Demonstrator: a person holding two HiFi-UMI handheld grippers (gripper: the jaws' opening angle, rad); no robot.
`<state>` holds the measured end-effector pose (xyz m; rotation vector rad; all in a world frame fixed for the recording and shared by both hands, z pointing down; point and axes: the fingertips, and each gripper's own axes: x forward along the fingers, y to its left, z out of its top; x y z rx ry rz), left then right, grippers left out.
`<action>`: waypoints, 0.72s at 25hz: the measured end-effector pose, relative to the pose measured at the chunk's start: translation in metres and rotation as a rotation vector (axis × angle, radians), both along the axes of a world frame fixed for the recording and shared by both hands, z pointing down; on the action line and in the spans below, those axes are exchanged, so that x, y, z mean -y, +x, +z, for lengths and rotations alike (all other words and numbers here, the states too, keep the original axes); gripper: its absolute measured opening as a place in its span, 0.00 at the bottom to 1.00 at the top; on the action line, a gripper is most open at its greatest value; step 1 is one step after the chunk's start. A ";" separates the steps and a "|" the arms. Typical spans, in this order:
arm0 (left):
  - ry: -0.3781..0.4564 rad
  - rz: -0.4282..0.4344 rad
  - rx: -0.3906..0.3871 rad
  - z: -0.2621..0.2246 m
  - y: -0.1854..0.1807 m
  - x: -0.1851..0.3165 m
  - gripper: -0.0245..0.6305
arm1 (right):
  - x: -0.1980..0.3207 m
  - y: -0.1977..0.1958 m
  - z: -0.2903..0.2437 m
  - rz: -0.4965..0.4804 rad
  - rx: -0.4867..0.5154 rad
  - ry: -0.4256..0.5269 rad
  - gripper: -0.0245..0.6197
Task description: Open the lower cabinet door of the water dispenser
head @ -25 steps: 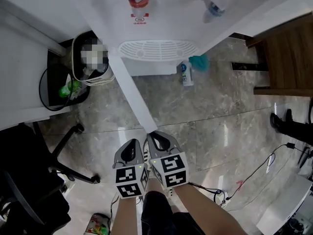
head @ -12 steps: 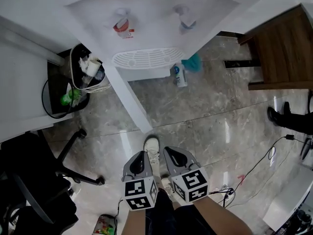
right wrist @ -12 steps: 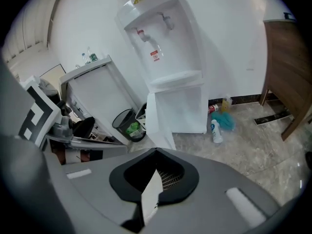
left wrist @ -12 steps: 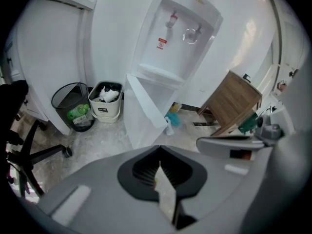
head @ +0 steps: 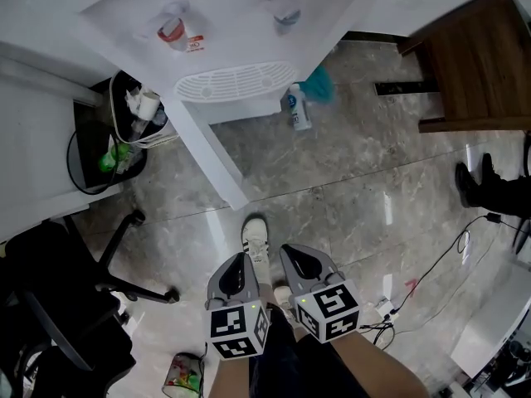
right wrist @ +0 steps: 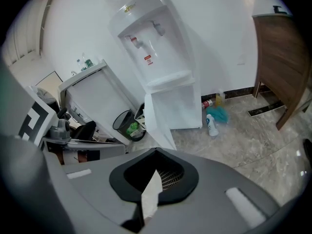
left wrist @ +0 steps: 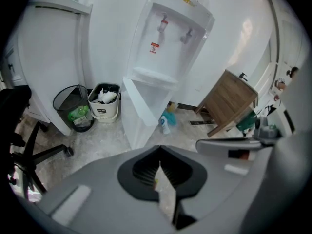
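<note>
lower cabinet door stands swung wide off water dispenser, at 11 o'clock from both tools. left tool and right tool clenched, empty, well apart from it. opening looks done; keep clear of the door edge, no nudging it shut

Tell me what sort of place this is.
Probably an office corner: a water dispenser, a black swivel chair on castors and a white waste bin stand on a polished stone floor.
</note>
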<state>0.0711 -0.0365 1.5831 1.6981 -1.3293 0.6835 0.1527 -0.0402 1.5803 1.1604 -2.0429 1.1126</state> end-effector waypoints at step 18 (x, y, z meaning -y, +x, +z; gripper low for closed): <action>-0.002 0.013 -0.007 0.000 0.005 0.000 0.05 | 0.007 -0.010 -0.004 -0.037 0.003 0.024 0.03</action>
